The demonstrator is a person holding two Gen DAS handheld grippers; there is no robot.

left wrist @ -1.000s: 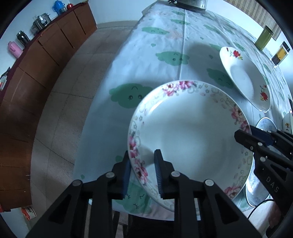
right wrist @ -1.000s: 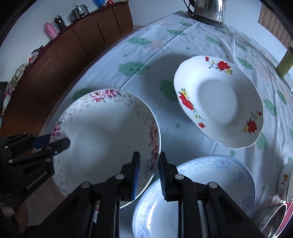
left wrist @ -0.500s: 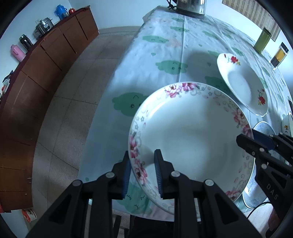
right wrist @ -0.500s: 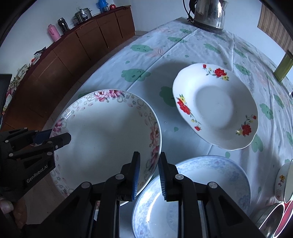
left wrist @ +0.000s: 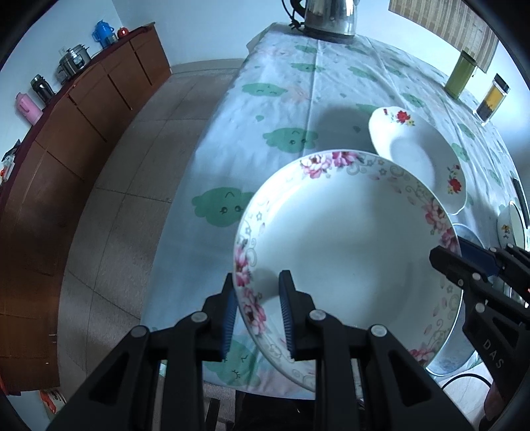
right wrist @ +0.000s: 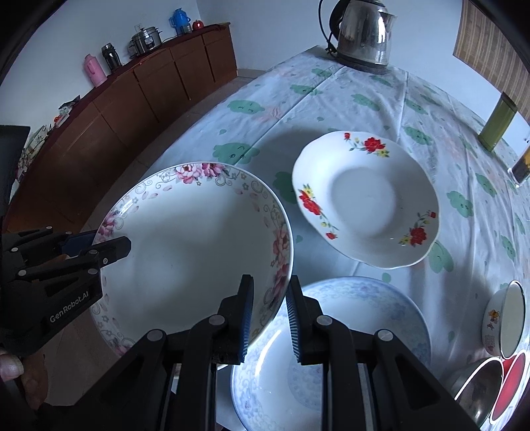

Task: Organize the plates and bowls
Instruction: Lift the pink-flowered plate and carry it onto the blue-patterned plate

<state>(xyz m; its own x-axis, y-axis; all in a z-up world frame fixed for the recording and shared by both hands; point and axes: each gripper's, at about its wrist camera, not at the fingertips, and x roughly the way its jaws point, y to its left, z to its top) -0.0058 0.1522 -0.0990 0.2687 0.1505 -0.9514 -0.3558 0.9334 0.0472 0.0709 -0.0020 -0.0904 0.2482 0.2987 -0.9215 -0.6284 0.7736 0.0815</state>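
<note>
Above cloud-print tablecloth (right wrist: 331, 99), both jaws pinch pink-flowered plate (right wrist: 185, 252) (opposite rims).

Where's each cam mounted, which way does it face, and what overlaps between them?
Left wrist: on the left gripper, facing along the table toward the kettle; the right gripper shows at right.
Right wrist: on the right gripper, facing the same way; the left gripper and a thumb show at left.
Shared: the pink-flowered plate both grip, the red-flowered plate, the kettle, the sideboard.
</note>
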